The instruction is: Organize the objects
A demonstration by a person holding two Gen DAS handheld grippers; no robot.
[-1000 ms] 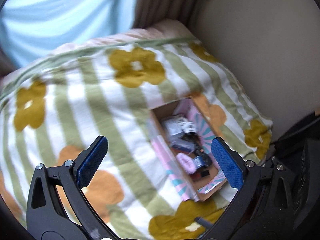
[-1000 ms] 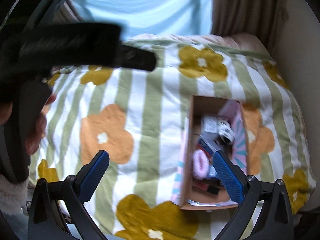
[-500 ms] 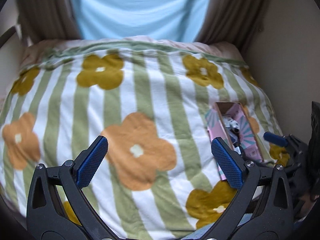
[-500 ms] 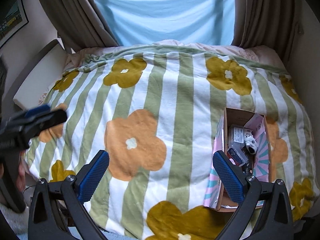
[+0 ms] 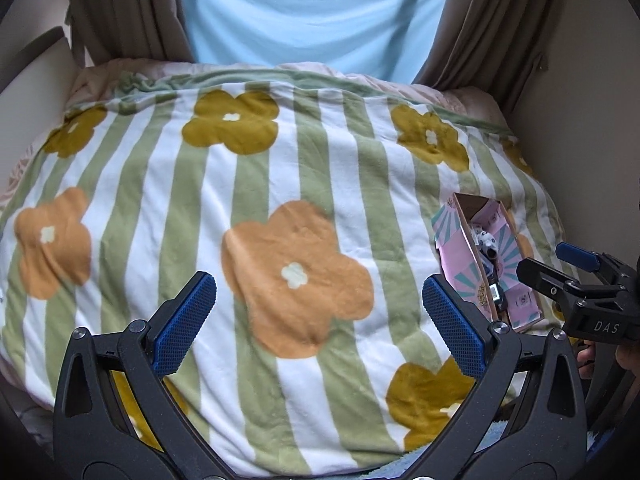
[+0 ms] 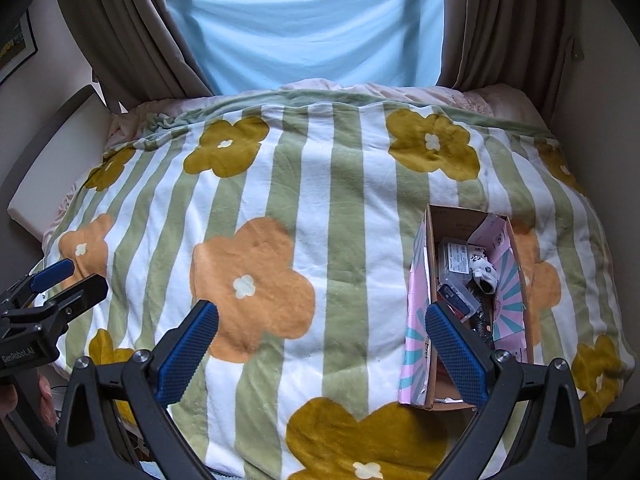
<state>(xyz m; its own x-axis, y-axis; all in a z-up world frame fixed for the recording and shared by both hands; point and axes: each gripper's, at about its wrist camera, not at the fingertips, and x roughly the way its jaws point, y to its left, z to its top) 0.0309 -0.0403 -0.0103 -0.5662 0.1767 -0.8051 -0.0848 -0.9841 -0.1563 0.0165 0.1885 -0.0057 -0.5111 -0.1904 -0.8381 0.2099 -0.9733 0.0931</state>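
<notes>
An open cardboard box (image 6: 516, 248) with pink patterned flaps lies on the right side of the bed; it also shows in the left wrist view (image 5: 460, 248). It holds several small items, among them a clear plastic case (image 6: 454, 260) and a small white figure (image 6: 486, 274). My left gripper (image 5: 320, 320) is open and empty above the blanket's middle. My right gripper (image 6: 322, 350) is open and empty, its right finger in front of the box's near part. Each gripper shows at the edge of the other's view.
A green and white striped blanket (image 6: 340, 240) with orange and mustard flowers covers the bed. Brown curtains (image 6: 120, 32) and a light blue sheet (image 6: 304, 24) hang behind it. A wall (image 5: 580, 120) stands close on the right, a white headboard panel (image 6: 52, 168) on the left.
Both grippers have drawn back and risen from close over the box, so the whole bed shows now. Both stayed open and empty.
</notes>
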